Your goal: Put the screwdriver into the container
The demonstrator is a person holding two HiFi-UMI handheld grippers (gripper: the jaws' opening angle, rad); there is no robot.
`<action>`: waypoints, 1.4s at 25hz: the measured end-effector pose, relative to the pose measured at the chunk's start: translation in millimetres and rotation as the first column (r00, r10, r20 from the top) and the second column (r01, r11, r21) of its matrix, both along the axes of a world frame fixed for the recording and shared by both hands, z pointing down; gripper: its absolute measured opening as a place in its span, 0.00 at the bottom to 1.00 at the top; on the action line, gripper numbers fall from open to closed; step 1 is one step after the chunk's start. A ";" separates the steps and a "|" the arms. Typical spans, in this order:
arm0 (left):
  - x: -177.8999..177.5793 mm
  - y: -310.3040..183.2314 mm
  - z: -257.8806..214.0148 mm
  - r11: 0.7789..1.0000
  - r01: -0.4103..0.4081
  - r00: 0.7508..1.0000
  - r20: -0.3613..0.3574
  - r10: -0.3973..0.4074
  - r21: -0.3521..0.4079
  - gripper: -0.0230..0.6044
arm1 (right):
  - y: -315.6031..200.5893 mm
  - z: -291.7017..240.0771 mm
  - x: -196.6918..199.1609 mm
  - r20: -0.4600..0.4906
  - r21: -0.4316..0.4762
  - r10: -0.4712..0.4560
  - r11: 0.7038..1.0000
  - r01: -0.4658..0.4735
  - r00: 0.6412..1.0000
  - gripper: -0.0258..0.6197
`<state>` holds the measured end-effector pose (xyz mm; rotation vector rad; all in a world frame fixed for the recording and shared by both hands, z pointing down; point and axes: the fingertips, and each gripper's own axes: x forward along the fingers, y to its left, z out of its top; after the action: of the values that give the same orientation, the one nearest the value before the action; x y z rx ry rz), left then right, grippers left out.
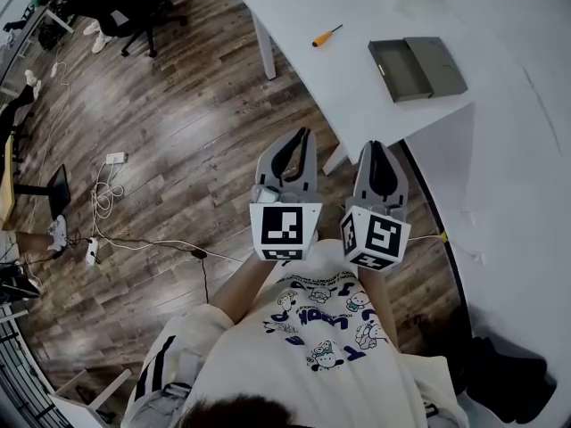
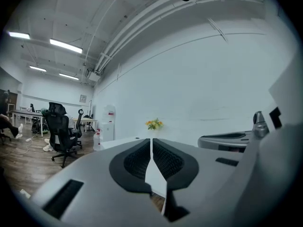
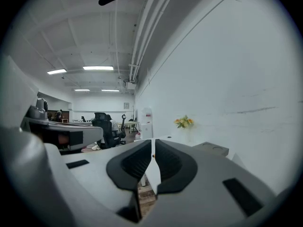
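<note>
Screwdriver, small, with an orange handle and a thin dark shaft (image 1: 326, 36), lies flat on the white counter (image 1: 357, 105), toward its left side and not far from the left edge. The shallow grey-green metal container (image 1: 399, 71) sits open to its right and well apart from it, with what looks like its lid folded out flat on the far-right side. Nothing is in the tray yet, so the task has not started. Nearer the person, the left gripper (image 1: 303, 137) and the right gripper (image 1: 376, 147) are held side by side close to the body, over the brown wood floor (image 1: 161, 150) and short of the counter's near corner. Both point roughly level. Each gripper's fingers are pressed together with nothing between them. The likely trouble from here is the pickup. Fingers that arrive closed would push the screwdriver rather than straddle it, and a round handle nudged sideways could roll toward the counter's left edge and drop to the floor. A pinch on the thin shaft could also let it swing or slip on the way across to the container, or land it on the lid instead of in the tray.
</note>
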<state>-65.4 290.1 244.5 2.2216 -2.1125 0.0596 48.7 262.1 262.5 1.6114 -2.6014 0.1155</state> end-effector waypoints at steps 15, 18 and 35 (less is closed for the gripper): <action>-10.5 -29.6 8.9 0.999 0.044 0.999 0.010 -0.044 -0.025 0.08 | -43.6 9.4 25.4 -0.001 -0.019 0.012 1.000 -0.012 1.000 0.10; -15.1 -40.4 12.7 0.998 0.048 0.999 0.002 -0.048 -0.033 0.08 | -54.2 12.2 23.8 -0.002 -0.023 0.014 1.000 -0.014 1.000 0.10; -33.8 -155.7 30.2 0.997 -0.020 1.000 -0.002 0.020 -0.072 0.08 | -152.7 31.3 7.0 -0.023 -0.055 0.051 0.997 -0.052 0.998 0.10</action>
<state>-99.2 134.4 274.6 2.2013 -2.0535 0.1335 55.7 109.4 293.8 1.6524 -2.5179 0.1705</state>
